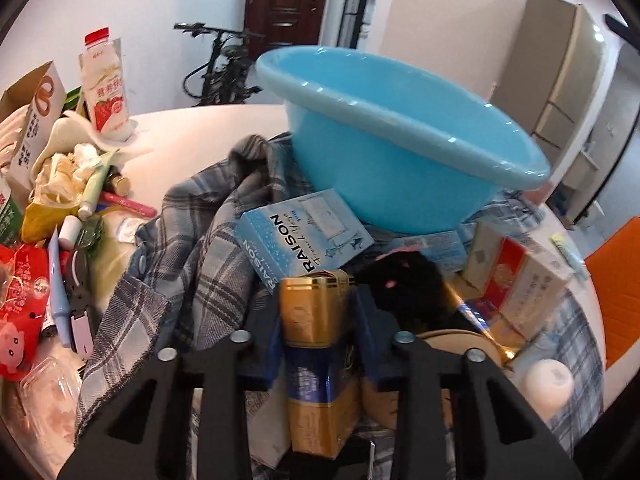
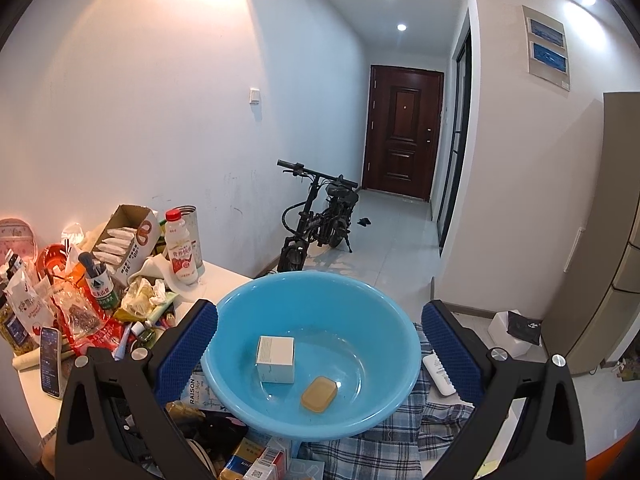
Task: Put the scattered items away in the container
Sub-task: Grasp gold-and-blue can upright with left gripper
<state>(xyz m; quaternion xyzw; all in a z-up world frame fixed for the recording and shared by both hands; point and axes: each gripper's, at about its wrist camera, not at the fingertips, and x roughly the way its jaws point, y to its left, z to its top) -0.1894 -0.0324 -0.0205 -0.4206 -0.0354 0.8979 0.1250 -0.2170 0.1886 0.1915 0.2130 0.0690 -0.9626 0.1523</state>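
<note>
1. Clutter covered a white table point(image 1: 208, 128), with a blue basin point(image 2: 316, 356) sitting on a plaid cloth point(image 1: 192, 264) near the middle.
2. The left gripper point(image 1: 322, 344) was clamped on a gold box point(image 1: 316, 320), which stood upright between its two fingers, close in front of the basin.
3. The right gripper point(image 2: 320, 344) hung wide apart and held nothing; in its own view, its blue pads point(image 2: 188, 352) showed on either side of the basin.
4. Inside the basin lay a small white box point(image 2: 275, 359) and, just beside it, a tan soap bar point(image 2: 319, 394).
5. A blue "RAISON" box point(image 1: 300, 240) leaned against the basin's near side, with a black furry item point(image 1: 400, 284) just beside it and a red-and-white carton point(image 1: 516, 276) to the right.
6. At the table's left edge stood a red-capped milk bottle point(image 1: 105, 84), an open cardboard carton point(image 1: 32, 120), crumpled wrappers point(image 1: 68, 172) and a red packet point(image 1: 20, 280).
7. A phone point(image 2: 51, 362) lay on the table's left side in the right wrist view.
8. Beyond the table, a black bike point(image 2: 316, 220) stood against the wall, with a dark brown door point(image 2: 404, 132) at the end of the hall.
</note>
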